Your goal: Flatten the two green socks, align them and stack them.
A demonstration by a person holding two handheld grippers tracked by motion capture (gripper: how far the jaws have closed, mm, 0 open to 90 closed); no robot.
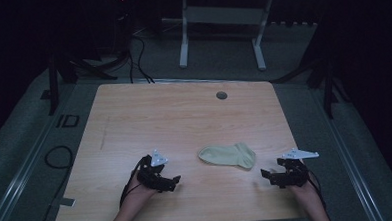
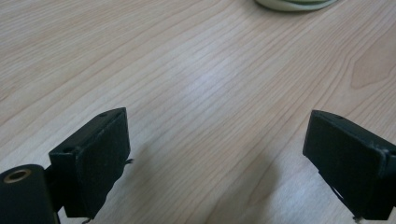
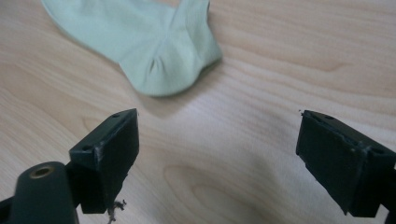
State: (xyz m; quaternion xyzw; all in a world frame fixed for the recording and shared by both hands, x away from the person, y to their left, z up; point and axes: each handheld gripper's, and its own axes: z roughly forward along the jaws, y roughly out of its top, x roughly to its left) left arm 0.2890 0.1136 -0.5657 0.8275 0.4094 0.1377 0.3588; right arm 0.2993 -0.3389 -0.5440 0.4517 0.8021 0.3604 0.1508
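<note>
A pale green sock (image 1: 227, 155) lies flat on the wooden table (image 1: 184, 121), near its front edge, between my two grippers. My left gripper (image 1: 175, 182) rests low at the sock's left, jaws wide open over bare wood (image 2: 215, 154); the sock's edge (image 2: 295, 4) peeks in at the top of the left gripper view. My right gripper (image 1: 265, 175) sits at the sock's right, open with nothing between its jaws (image 3: 217, 158). The sock's heel and cuff (image 3: 140, 42) lie just ahead of the right gripper's jaws, apart from them.
A small grey round grommet (image 1: 221, 95) is set in the table near its far edge. Beyond the table stand a white desk frame (image 1: 220, 29) and dark stands with cables on the floor (image 1: 131, 58).
</note>
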